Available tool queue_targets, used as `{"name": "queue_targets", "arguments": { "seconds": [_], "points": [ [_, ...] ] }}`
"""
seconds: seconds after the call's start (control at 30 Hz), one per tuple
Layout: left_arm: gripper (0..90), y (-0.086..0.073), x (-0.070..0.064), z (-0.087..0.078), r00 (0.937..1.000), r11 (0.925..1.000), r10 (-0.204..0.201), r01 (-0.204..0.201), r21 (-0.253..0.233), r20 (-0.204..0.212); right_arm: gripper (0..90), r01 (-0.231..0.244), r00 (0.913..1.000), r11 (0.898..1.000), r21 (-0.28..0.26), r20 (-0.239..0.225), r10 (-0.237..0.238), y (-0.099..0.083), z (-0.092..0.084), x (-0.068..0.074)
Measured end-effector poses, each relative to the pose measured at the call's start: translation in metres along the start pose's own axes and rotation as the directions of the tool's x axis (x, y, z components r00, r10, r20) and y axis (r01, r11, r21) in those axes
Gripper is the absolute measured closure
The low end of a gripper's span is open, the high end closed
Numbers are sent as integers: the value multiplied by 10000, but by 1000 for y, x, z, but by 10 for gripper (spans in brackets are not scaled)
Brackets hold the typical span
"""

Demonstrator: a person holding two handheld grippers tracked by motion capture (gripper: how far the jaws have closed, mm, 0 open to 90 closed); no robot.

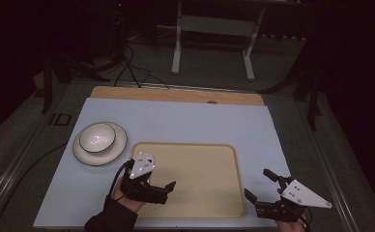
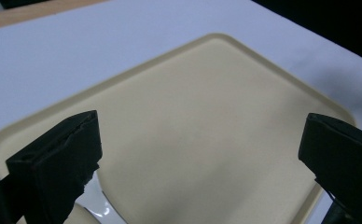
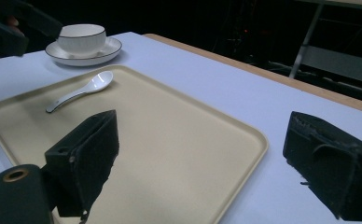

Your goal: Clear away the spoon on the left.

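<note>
A beige tray (image 1: 200, 179) lies in the near middle of the pale blue table top. My left gripper (image 1: 159, 174) hovers over the tray's left part, jaws wide open and holding nothing (image 2: 202, 135). A white spoon (image 3: 79, 92) lies on the tray's left part; its glossy end (image 2: 97, 200) shows just below the left jaw. My right gripper (image 1: 256, 182) sits off the tray's near right corner, open and holding nothing (image 3: 200, 130), facing across the tray (image 3: 170, 154). A white bowl (image 1: 97, 137) stands on a white plate (image 1: 81, 155) left of the tray.
The table's wooden far edge (image 1: 176, 94) runs behind the blue top. A white metal frame (image 1: 214, 29) and cables (image 1: 127, 67) are on the dark floor beyond. Bare blue surface (image 1: 190, 123) lies between the tray and the far edge.
</note>
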State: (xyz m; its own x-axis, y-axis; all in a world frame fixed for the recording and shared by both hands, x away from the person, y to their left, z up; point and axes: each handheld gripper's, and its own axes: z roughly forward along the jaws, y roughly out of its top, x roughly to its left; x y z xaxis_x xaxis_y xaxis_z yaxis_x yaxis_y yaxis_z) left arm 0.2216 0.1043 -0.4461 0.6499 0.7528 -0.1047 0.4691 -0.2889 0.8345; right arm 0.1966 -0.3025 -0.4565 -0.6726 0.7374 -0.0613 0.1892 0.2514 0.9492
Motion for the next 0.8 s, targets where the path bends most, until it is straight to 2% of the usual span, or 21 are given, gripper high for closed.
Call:
{"name": "queue_targets", "arguments": {
  "seconds": [0.03,0.2,0.3,0.43,0.57,0.67,0.8],
  "points": [
    [0,2,3,-8,9998,9998,205,-205,-30,10,106,-10,10000,10000,-2,16,10,0,0,0],
    [0,3,11,-19,9998,10000,35,-34,-55,196,106,24,10000,10000,2,28,-24,0,-1,0],
    [0,3,15,-25,9998,9998,205,-205,-22,45,106,41,10000,10000,-7,54,-41,0,-1,1],
    [0,3,21,-33,9993,9993,341,-339,-160,119,106,70,10000,10000,-6,55,-70,0,-1,1],
    [0,1,24,-37,9991,9989,398,-394,-248,164,106,64,10000,10000,3,49,-64,0,-1,1],
    [0,-5,29,-39,9994,9985,290,-281,-480,183,106,73,10000,10000,26,35,-74,0,-1,1],
    [0,-13,33,-39,9987,9976,464,-453,-514,204,106,67,10000,10000,29,17,-67,0,-1,1]
  ]
}}
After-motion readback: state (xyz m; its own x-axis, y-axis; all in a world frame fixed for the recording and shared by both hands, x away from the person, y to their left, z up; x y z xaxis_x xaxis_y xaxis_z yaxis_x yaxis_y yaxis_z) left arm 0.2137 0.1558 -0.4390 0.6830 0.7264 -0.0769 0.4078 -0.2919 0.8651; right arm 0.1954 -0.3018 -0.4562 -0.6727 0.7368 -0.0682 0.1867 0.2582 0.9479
